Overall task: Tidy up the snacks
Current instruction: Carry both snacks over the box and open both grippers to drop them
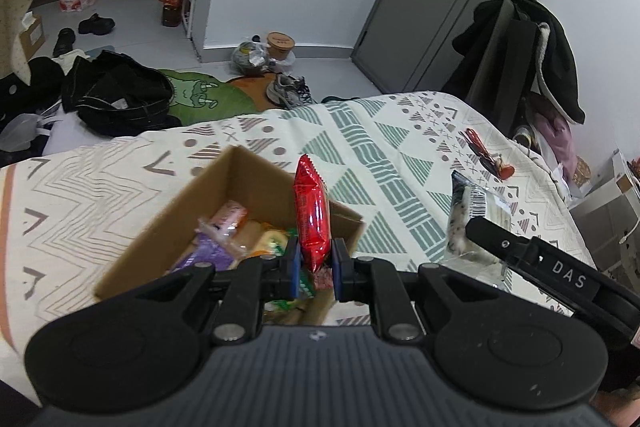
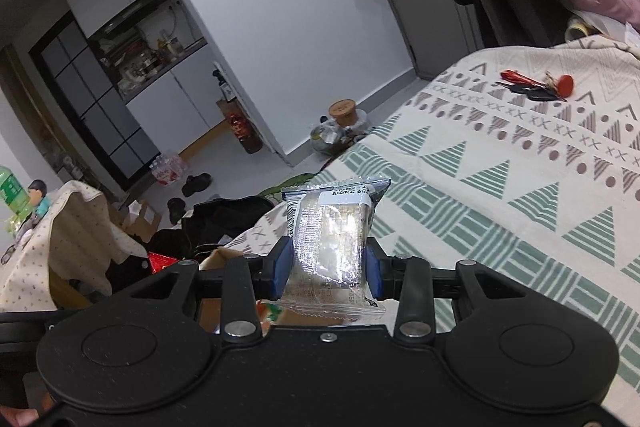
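A red foil snack packet (image 1: 313, 215) is held upright, pinched at its lower end between the blue pads of the left gripper (image 1: 316, 263). It is glossy, crinkled and slightly puffed, with a serrated seal at the top. It is positioned above the near right corner of an open cardboard box (image 1: 240, 171), which rests on a patterned cloth (image 1: 380, 147) covering the surface. Several wrapped snacks are already seen in the box, among them a purple packet (image 1: 210, 253), a pink one (image 1: 230, 215) and a yellow-green one (image 1: 272, 241).

A second snack, a clear-wrapped pale bar (image 2: 330, 239) with a dark printed band at its top seal, is clamped across its width by the right gripper (image 2: 327, 269). In the right wrist view it is raised above the cloth, and the box edge (image 2: 218, 255) is glimpsed below and to the left of it. From the left wrist view, this gripper and its bar are seen to the right of the box.

The step in hand is judged to be the placing of snacks into the box, with both packets carried at once. For the next move, the red packet would probably need to be lowered into the box and the pads parted; the clear bar would then need to be brought leftward over the opening.

A bunch of keys with a red tag (image 2: 536, 87) is lying far off on the cloth, well apart from the box.
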{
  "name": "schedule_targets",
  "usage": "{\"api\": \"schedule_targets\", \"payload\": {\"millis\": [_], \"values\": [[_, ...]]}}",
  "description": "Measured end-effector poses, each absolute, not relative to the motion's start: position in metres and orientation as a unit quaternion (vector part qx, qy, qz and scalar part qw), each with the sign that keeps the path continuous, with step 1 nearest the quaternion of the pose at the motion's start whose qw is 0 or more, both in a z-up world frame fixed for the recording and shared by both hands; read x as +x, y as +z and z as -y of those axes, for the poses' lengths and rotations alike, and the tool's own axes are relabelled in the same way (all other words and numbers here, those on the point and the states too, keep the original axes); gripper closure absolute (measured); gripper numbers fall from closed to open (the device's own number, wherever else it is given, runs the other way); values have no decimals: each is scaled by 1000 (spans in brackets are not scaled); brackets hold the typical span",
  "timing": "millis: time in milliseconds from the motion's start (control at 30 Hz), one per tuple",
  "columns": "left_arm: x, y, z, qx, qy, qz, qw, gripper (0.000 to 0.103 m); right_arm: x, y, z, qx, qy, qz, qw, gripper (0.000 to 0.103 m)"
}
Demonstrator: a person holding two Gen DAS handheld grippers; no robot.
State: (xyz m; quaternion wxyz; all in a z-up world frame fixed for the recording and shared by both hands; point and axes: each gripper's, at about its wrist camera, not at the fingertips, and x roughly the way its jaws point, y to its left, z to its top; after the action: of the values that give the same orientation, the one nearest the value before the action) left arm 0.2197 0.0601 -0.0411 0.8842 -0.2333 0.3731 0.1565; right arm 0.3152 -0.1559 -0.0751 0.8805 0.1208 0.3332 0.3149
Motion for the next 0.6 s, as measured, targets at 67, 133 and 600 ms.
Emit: {"api": "schedule_targets", "payload": {"millis": [67, 133, 600], "values": [[214, -41, -68, -239, 160, -372, 882, 89, 309, -72, 148, 113, 322, -330, 880, 66], [209, -42, -74, -245, 162, -372, 881, 89, 304, -70, 142, 108, 327, -328, 879, 66], [196, -53, -108, -269, 162, -374, 873, 89, 289, -65, 94, 100, 361, -337, 864, 66]]}}
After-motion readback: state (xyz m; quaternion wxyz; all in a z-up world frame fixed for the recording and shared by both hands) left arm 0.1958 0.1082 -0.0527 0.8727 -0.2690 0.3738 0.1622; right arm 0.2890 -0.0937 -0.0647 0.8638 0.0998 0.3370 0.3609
